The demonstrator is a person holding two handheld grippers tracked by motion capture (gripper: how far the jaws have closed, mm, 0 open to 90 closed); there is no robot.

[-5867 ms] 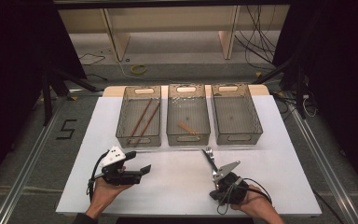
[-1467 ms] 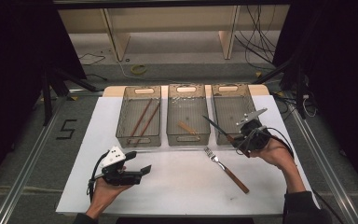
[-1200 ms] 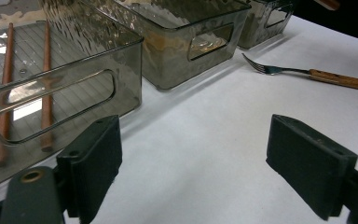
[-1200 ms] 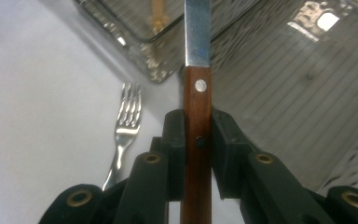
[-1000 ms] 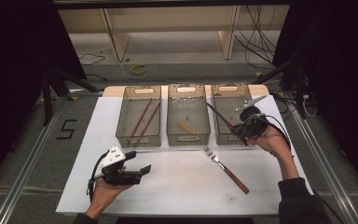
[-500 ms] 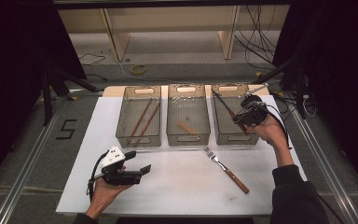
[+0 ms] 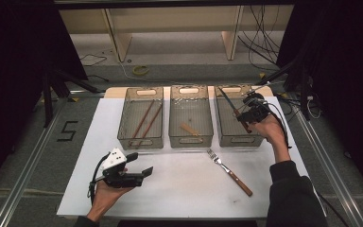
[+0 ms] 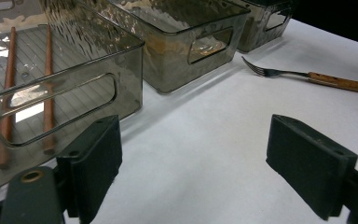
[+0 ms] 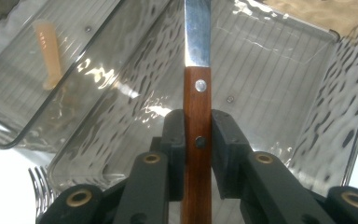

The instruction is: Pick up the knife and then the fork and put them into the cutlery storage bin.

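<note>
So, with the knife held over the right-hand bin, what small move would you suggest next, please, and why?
Probably lower the right gripper a little and open it: its jaws clamp the knife by the wooden handle, above the rightmost bin, with nothing lying under the blade.

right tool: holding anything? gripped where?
Yes. The right tool is shut on a knife, clamped on its wooden handle just below the blade, above the right bin. The left tool is open, holding nothing.
</note>
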